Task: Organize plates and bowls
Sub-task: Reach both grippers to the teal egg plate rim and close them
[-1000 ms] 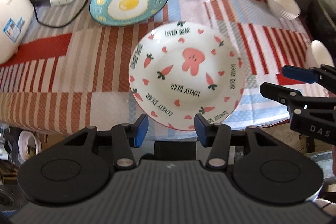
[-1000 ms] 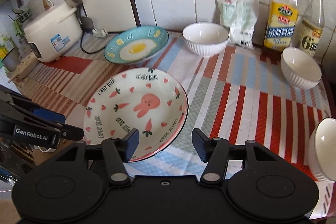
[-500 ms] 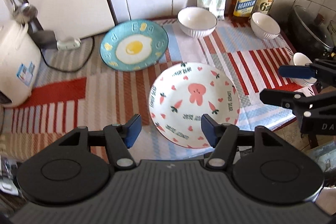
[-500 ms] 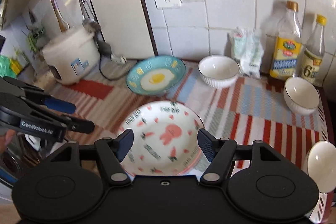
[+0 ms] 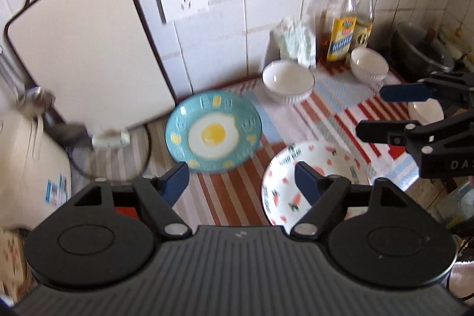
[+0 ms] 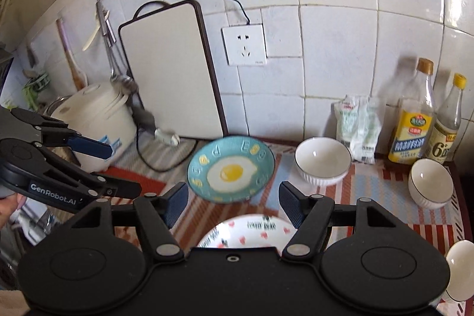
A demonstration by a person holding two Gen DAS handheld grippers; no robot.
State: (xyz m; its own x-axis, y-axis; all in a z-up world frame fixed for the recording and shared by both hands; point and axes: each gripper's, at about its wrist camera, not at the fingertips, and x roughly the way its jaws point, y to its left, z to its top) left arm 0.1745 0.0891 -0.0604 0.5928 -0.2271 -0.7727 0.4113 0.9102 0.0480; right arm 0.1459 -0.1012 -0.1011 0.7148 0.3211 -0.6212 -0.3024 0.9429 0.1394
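A white plate with a pink rabbit [image 5: 314, 182] lies on the striped cloth near the front edge, also low in the right wrist view [image 6: 248, 230]. Behind it sits a teal fried-egg plate [image 5: 213, 132] [image 6: 231, 171]. Three white bowls stand at the right: one at the back [image 5: 287, 82] [image 6: 323, 162], one by the bottles [image 5: 368, 64] [image 6: 429, 182], one at the front right [image 5: 426, 111] [image 6: 462, 268]. My left gripper [image 5: 241, 181] [image 6: 124, 169] hovers above the cloth, its jaws opening with nothing between them. My right gripper [image 6: 234, 202] [image 5: 370, 111] hangs open and empty above the rabbit plate.
A white rice cooker [image 6: 94, 120] and a leaning cutting board [image 6: 171, 70] fill the back left, with a cable [image 5: 118, 138] on the cloth. Oil bottles [image 6: 411, 123] and a bag [image 6: 358, 126] line the tiled wall. A dark pot [image 5: 420, 52] sits at the far right.
Both grippers have risen and drawn back from the rabbit plate, which stays on the cloth. The left jaws have spread wider. More of the wall has come into view.
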